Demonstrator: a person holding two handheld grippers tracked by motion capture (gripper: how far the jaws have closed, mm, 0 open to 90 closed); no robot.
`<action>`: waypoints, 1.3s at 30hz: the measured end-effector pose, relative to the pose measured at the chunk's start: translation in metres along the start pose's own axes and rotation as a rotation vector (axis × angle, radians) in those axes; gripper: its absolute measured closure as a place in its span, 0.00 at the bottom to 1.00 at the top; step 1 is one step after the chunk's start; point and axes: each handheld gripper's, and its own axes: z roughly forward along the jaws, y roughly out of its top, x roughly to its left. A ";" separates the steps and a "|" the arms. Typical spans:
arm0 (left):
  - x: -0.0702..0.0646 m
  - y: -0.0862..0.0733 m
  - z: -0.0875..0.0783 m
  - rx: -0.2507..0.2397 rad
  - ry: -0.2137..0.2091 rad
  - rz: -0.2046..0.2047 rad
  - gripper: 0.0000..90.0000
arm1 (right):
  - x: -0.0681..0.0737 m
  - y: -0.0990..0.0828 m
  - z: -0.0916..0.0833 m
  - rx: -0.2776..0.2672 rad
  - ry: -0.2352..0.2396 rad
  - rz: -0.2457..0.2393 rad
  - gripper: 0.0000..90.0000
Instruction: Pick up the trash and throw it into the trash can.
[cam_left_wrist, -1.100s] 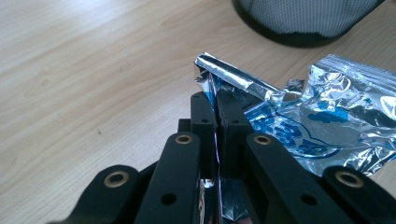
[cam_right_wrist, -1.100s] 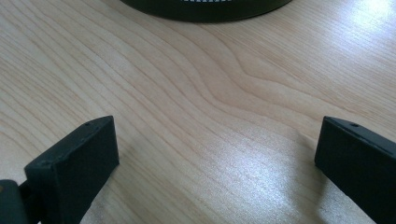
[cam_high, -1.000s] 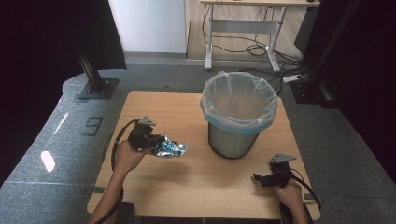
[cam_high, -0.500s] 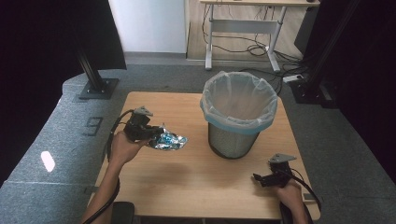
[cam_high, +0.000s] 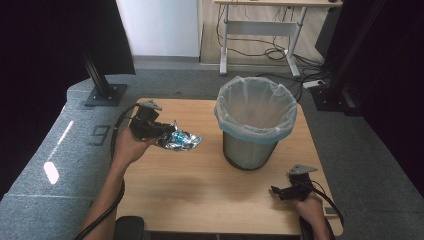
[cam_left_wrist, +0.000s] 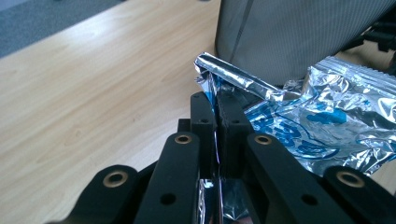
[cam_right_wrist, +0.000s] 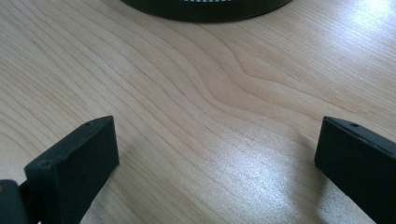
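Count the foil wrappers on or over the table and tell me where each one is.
1. The crinkled silver-and-blue foil wrapper is clamped in the left gripper, held over the table's left side, left of the lined bin. The bin's inside is out of sight, so more could be there.

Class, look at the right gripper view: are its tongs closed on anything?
No. The right tongs stand wide apart over the bare wooden table, with nothing between them.
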 end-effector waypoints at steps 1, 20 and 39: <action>-0.001 0.006 -0.004 -0.003 -0.004 0.002 0.97 | 0.000 0.000 0.000 0.000 0.000 0.000 0.00; -0.004 0.058 -0.038 -0.009 -0.014 0.030 0.96 | 0.000 0.000 0.000 -0.001 0.000 0.000 0.00; -0.012 0.106 -0.059 -0.050 -0.047 0.045 0.95 | 0.000 0.000 0.000 0.000 0.000 0.000 0.00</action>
